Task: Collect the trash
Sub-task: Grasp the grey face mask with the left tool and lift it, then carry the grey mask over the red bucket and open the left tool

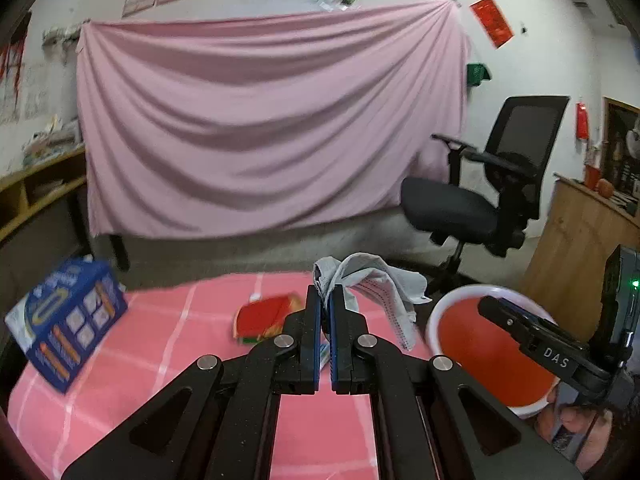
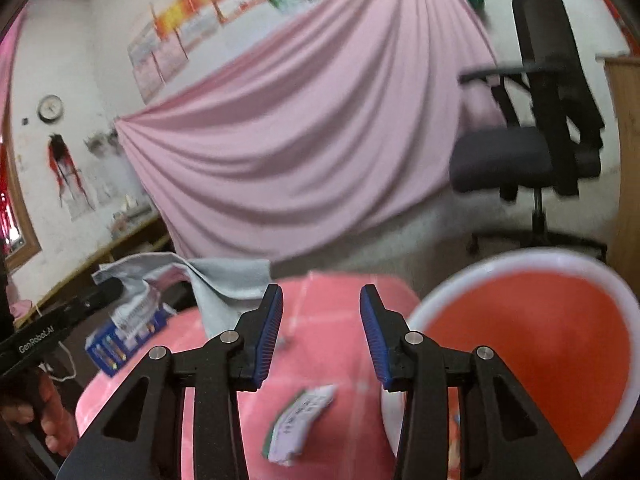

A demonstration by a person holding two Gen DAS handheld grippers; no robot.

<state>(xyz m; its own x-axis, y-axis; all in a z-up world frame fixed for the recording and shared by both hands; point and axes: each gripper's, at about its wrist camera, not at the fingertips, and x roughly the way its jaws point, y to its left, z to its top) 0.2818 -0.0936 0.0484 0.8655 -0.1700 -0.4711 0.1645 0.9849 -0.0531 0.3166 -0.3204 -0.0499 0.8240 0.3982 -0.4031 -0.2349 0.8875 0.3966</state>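
My left gripper (image 1: 325, 292) is shut on a crumpled grey-white piece of trash (image 1: 376, 280), which hangs off its tips above the pink checked table (image 1: 160, 344). In the right wrist view that same grey trash (image 2: 224, 276) shows at the left. A red bin with a white rim (image 1: 460, 296) stands at the table's right side, close beside the held trash. My right gripper (image 2: 321, 296) is open with nothing between its blue pads, just left of the bin's rim (image 2: 520, 258). A red wrapper (image 1: 266, 316) and a white-green packet (image 2: 300, 420) lie on the cloth.
A blue box (image 1: 68, 320) stands at the table's left edge. Behind the table are a black office chair (image 1: 480, 200), a pink sheet (image 1: 260, 128) hung on the wall, and a wooden cabinet (image 1: 580, 248) at the right. A person's hand (image 2: 52, 428) shows at lower left.
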